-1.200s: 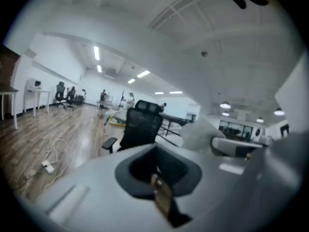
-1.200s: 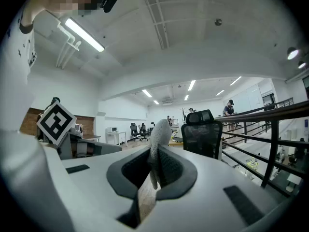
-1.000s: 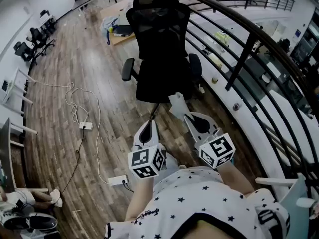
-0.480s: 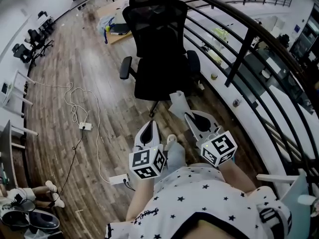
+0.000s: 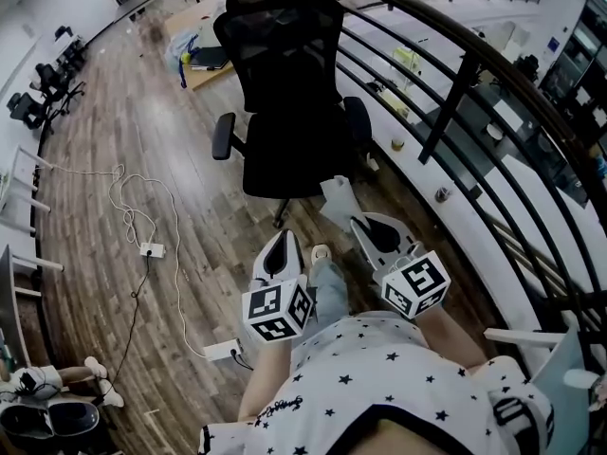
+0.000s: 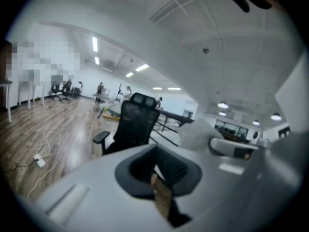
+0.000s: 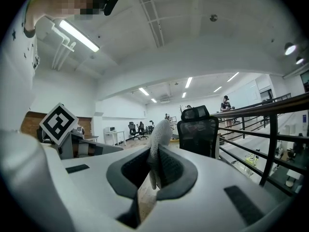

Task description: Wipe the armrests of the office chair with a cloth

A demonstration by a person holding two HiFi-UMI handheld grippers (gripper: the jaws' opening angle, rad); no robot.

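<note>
The black mesh office chair (image 5: 289, 83) stands ahead on the wood floor, with its back toward me. Its left armrest (image 5: 223, 133) and right armrest (image 5: 358, 119) stick out at the sides. My right gripper (image 5: 368, 227) is shut on a white cloth (image 5: 338, 197), which sticks up from its pads (image 7: 159, 132). In the right gripper view the chair (image 7: 198, 132) shows beyond the right gripper (image 7: 153, 167). My left gripper (image 5: 282, 252) is shut with nothing in it. Its own view shows the left gripper (image 6: 157, 167), the chair (image 6: 133, 124) farther off and the cloth (image 6: 195, 133). Both grippers are well short of the chair.
A dark metal railing (image 5: 465, 83) runs along the right, close to the chair. A white cable and power strip (image 5: 150, 249) lie on the floor at left, and another strip (image 5: 220, 350) lies near my left side. A desk (image 5: 204, 60) stands behind the chair.
The chair has shifted left and slightly nearer in the head view as I move forward. Both grippers keep their place before me, the right still shut on the cloth.
</note>
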